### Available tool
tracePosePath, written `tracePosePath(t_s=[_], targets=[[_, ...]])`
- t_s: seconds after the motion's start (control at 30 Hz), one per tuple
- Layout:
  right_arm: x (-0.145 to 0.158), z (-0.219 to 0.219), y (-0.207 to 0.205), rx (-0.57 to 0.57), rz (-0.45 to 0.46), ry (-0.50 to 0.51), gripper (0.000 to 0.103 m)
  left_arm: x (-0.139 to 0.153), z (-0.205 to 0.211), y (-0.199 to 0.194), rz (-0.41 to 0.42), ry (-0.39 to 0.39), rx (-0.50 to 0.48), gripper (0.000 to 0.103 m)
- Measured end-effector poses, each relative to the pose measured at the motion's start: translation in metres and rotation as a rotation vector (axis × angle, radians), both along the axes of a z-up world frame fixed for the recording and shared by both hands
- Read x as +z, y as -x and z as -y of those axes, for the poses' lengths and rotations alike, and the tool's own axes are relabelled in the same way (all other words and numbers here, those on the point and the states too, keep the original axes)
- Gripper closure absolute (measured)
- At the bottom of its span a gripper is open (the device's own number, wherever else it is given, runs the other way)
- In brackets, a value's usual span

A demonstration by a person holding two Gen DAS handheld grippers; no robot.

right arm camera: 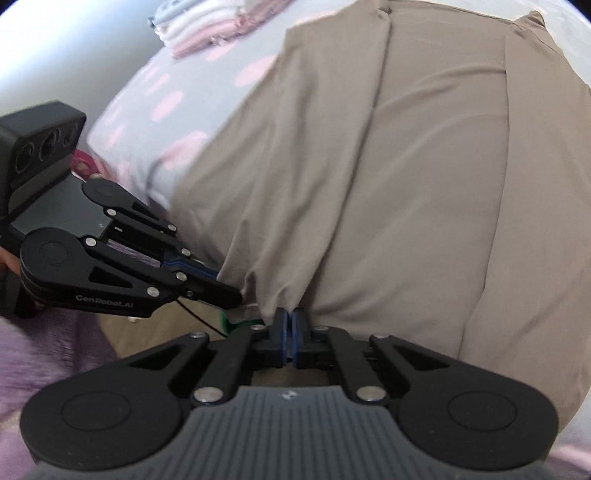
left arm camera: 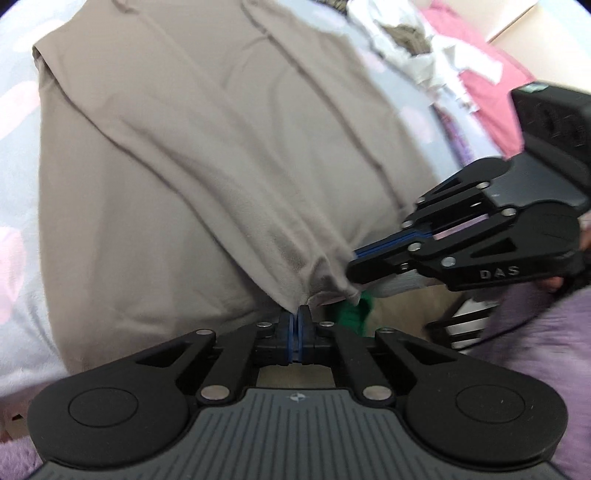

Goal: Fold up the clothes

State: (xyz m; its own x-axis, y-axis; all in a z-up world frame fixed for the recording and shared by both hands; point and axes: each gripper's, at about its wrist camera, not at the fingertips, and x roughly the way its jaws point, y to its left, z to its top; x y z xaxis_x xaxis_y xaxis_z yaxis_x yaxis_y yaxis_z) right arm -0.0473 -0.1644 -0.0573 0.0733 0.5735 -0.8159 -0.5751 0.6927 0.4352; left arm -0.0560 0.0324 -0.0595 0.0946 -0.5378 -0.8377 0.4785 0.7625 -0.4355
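A beige garment lies spread over a bed with a light sheet with pink spots; it also fills the right wrist view. My left gripper is shut on the garment's near edge, which bunches at the fingertips. My right gripper is shut on the same edge a short way along. The right gripper shows from the side in the left wrist view, the left gripper in the right wrist view. The two grips are close together, and the cloth is lifted there.
A heap of white, pink and olive clothes lies at the bed's far end. A stack of folded pale clothes sits at the far left. A purple fleece is near me. Something green lies below the grippers.
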Motion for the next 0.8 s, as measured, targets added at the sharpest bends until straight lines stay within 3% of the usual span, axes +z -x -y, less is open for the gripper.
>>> tracePosePath(t_s=[0.13,0.33,0.57,0.8], targets=[[0.021,0.004,-0.003,-0.003,-0.058,-0.1,0.1,0.036,-0.02,0.002,0.003,0.092,0.03,0.103],[0.047,0.001,-0.009,-0.065,-0.148,-0.261,0.101,0.077,-0.059,0.007,0.006,0.131,0.099,0.103],[0.055,-0.032,0.008,-0.004,-0.213,-0.317,0.101,0.09,-0.083,0.009,-0.035,0.062,0.105,0.103],[0.03,-0.061,0.01,0.017,-0.243,-0.237,0.102,0.054,-0.096,0.004,-0.119,-0.067,0.103,0.103]])
